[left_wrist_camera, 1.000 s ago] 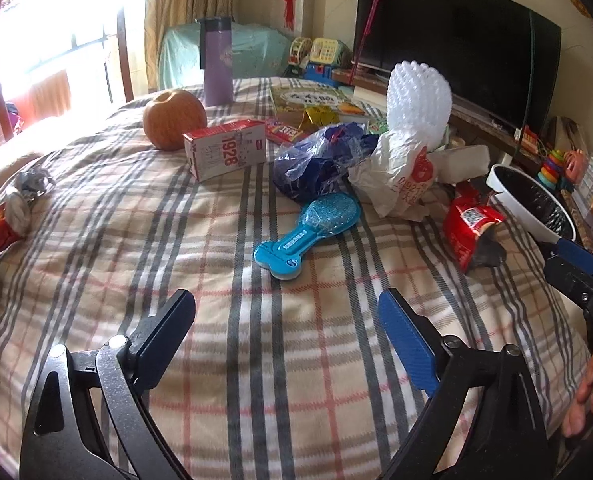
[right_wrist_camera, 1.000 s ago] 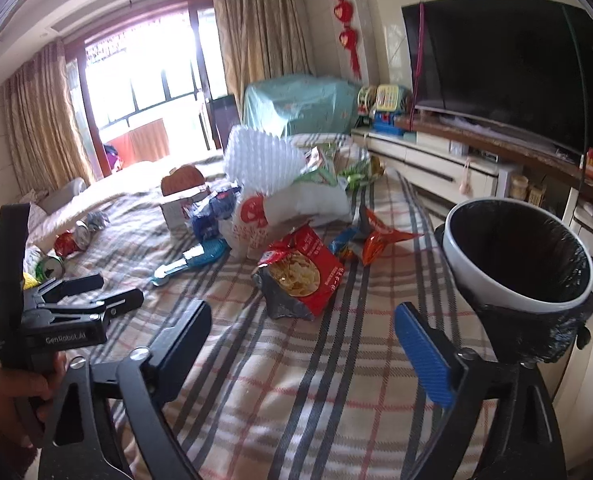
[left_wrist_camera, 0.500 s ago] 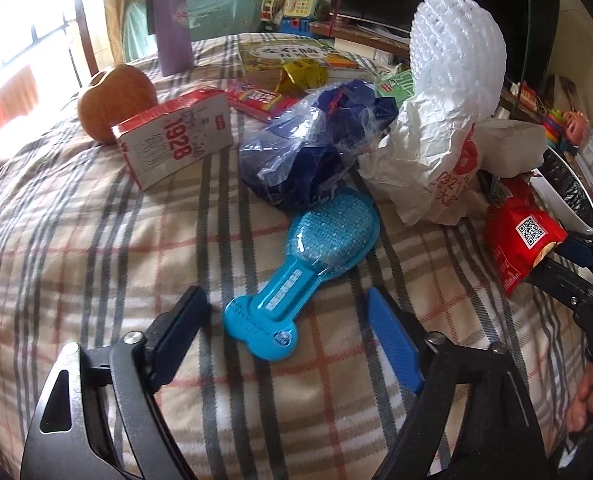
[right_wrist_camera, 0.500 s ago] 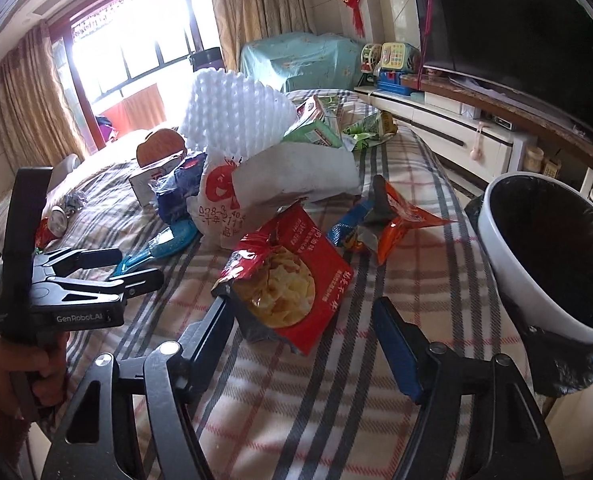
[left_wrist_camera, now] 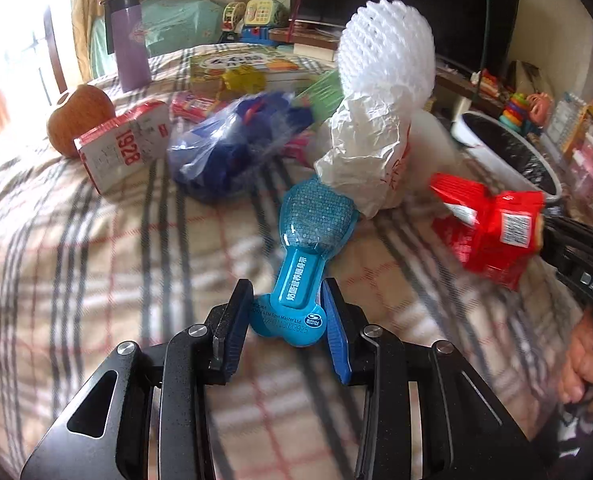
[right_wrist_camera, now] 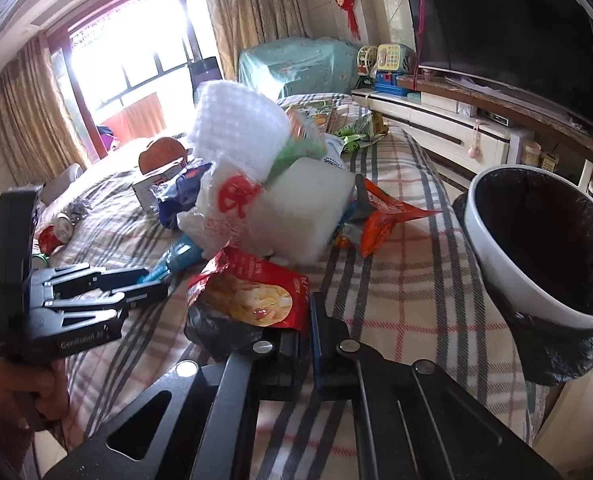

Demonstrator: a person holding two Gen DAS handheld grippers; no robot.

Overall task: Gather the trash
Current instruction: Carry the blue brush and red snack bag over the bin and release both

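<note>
Step in hand, by judgement: pick-up. Two pieces of trash are gripped at once; neither has gone into the bin.

The plaid blanket [left_wrist_camera: 96, 264] covers the whole work surface and carries the litter pile. The room behind holds a dark television [right_wrist_camera: 508, 24], curtains [right_wrist_camera: 252, 12] and a bright window [right_wrist_camera: 136, 60].

The white bin [right_wrist_camera: 492, 248], lined with a black bag, stands at the right edge of the surface, its mouth open and tilted toward the right wrist camera.

The red snack bag [right_wrist_camera: 252, 292] lies crumpled at the near edge of the pile. The right gripper [right_wrist_camera: 310, 340] has just been closing and is clamped on the bag's lower edge.

The blue bone-shaped package [left_wrist_camera: 304, 256] lies flat on the blanket, just beside the crumpled white paper bag [left_wrist_camera: 364, 152]. The left gripper [left_wrist_camera: 286, 308] has just been closing; its pads press on the package's narrow end.

Next move, by judgement: lift each item clear of the pile, carry it over the bin mouth, then release. The thin bag may slip or drag neighbouring wrappers.
</note>
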